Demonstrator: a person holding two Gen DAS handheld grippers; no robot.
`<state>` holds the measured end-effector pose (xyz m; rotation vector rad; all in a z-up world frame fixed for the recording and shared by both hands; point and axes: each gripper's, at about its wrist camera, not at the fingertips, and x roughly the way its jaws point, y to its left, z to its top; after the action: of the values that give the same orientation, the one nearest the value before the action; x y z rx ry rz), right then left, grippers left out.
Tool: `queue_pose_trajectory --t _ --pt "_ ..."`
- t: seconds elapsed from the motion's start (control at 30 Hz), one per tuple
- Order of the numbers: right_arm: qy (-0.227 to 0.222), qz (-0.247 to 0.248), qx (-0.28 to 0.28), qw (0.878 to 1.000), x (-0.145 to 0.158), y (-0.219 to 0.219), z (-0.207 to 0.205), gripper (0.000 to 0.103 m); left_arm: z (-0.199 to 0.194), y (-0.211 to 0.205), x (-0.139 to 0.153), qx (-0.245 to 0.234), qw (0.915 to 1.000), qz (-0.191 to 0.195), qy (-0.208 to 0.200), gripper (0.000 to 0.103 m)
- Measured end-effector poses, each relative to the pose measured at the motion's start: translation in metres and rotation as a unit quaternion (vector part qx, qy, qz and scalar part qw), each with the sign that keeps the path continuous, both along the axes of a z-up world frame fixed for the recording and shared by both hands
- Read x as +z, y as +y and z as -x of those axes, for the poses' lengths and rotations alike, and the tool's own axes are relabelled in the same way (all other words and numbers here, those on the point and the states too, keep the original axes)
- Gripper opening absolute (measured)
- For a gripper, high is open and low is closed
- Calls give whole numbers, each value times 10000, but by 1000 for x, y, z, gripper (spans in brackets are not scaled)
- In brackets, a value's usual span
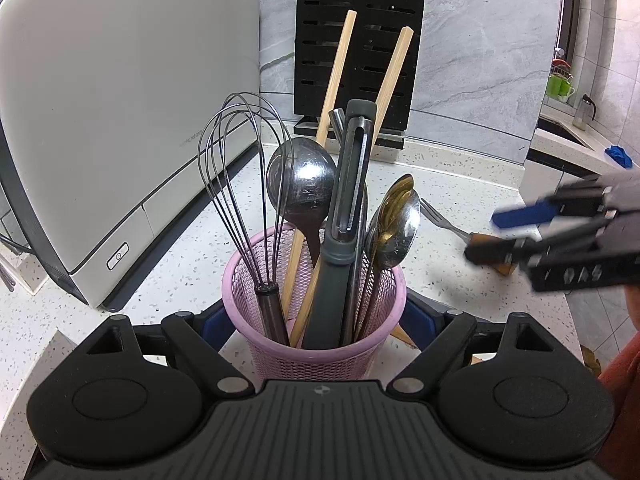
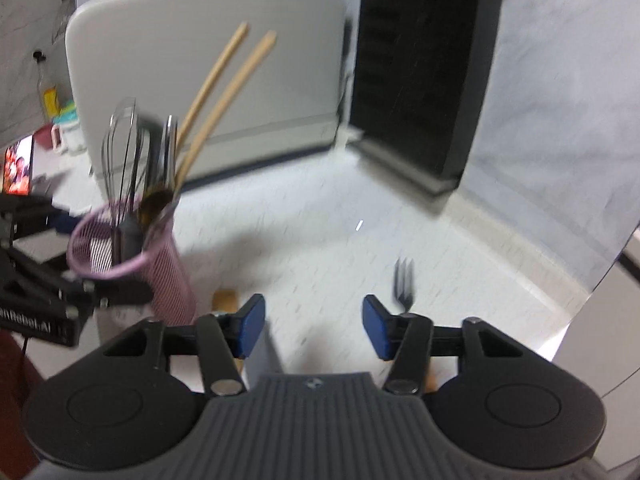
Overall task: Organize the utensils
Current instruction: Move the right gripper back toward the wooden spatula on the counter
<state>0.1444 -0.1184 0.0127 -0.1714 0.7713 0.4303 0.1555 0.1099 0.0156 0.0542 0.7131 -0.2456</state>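
Your left tool [image 1: 318, 322] brackets the pink holder [image 1: 312, 344], jaws wide against its sides; your right tool [image 2: 314, 326], half spread and empty, hovers near the fork [image 2: 404, 280] on the tabletop [image 2: 320, 240]. Straddle its handle squarely before closing.

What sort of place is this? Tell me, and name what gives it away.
Most likely a home kitchen counter. A pink mesh utensil holder stands packed with a whisk, spoons and chopsticks, a black slotted knife block stands against the grey tiled wall, and a fork lies on the speckled worktop.
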Motion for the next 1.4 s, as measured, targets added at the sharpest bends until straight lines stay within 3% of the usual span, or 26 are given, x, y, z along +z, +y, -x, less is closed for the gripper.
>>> queue_pose_trajectory --t 0.3,0.33,0.4,0.53,0.8,1.03,1.4 --pt "668 315 650 9951 -23 29 -3 44 0 0 0 1 10000 0 3 99" --pt "692 404 682 9945 -25 32 -4 39 0 0 0 0 10000 -2 2 99" --pt "766 540 700 9931 -31 39 -12 38 0 0 0 -2 10000 8 9 99" --pt "1028 455 666 9914 -38 41 -26 29 0 0 0 -2 10000 11 15 99" --pt "1195 613 789 9878 -45 60 -47 29 0 0 0 -2 10000 18 24 99" --pt "1275 660 764 9867 -48 65 -58 22 0 0 0 4 10000 15 27 99" --pt "1048 507 680 9909 -34 55 -49 20 -1 0 0 3 10000 18 33 99"
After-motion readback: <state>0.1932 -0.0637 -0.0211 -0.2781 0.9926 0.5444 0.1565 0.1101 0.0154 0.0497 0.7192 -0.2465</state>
